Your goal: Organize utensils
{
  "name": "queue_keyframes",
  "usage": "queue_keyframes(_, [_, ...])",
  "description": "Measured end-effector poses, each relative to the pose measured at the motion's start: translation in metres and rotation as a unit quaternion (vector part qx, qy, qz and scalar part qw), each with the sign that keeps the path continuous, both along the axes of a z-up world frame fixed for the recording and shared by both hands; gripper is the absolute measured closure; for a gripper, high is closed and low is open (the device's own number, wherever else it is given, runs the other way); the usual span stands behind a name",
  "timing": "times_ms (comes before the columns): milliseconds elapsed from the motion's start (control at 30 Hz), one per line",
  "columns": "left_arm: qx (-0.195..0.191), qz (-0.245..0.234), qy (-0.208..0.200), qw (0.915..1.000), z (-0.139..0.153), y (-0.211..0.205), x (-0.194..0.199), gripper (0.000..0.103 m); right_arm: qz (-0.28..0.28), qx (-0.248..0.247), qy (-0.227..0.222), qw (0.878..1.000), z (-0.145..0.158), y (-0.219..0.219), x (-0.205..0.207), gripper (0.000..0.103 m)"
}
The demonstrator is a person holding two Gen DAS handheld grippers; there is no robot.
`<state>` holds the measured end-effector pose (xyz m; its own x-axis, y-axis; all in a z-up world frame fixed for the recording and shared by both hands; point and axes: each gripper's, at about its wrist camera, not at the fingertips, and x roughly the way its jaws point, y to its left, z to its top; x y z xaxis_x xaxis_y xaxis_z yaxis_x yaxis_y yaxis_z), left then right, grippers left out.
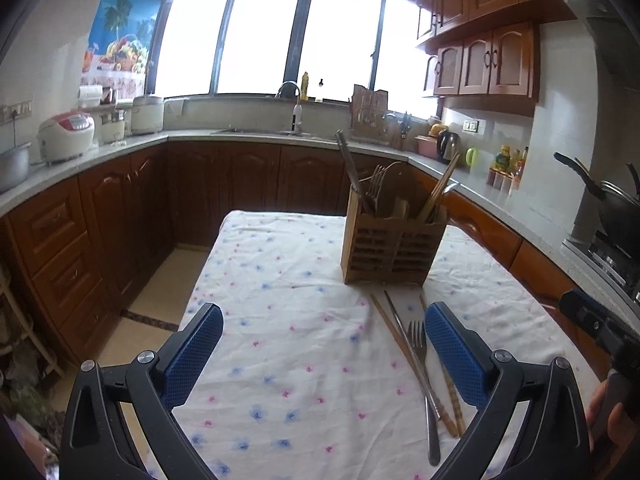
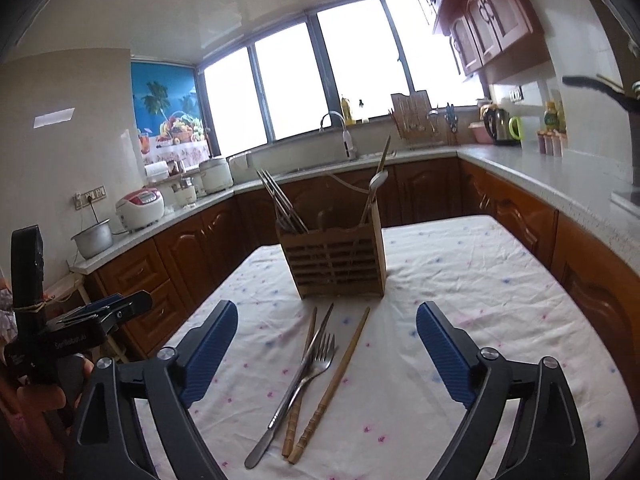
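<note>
I have both grippers hovering above the cloth-covered worktop [image 2: 460,264], and neither holds anything: the left gripper [image 1: 324,344] has its jaws wide apart, and the right gripper [image 2: 326,342] likewise, its jaws straddling the loose utensils from above. Those utensils lie just in front of the wooden utensil caddy [image 2: 334,264]: a steel fork [image 2: 308,376], what looks like a second slim steel utensil touching it, and two bamboo chopsticks [image 2: 332,388], one of them partly under the fork. The caddy already stands upright with forks, a spoon and chopsticks in its compartments. My guess is the next step is to pick one loose piece and drop it into the matching slot. The risk I see is the overlap: the fork crosses one chopstick, so closing on either may drag or flick the other across the cloth. These thin, flat pieces lie flush on soft fabric, so the pads could pinch the cloth instead, or the steel could slip out. The caddy looks light and tall; nudging it while inserting could tip it.
</note>
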<state>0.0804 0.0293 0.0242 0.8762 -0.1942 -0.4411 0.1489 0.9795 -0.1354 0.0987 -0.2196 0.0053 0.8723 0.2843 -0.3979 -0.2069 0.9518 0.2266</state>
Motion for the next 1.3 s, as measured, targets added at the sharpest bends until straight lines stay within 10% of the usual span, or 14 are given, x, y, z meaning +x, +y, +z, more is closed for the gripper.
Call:
queue_keyframes(367, [0.009, -0.021, -0.006, 0.9997, 0.012, 0.005, -0.008, 0.001, 0.010, -0.017, -0.031, 0.999, 0.020, 0.006, -0.010, 0.001])
queue_keyframes(700, [0.003, -0.001, -0.097, 0.9952, 0.046, 0.008, -0.028, 0.001, 0.035, -0.046, -0.104, 0.993, 0.070, 0.007, -0.029, 0.000])
queue_keyframes(1300, [0.080, 0.062, 0.011, 0.9948, -0.009, -0.024, -0.006, 0.001, -0.012, -0.037, -0.040, 0.998, -0.020, 0.010, -0.034, 0.000])
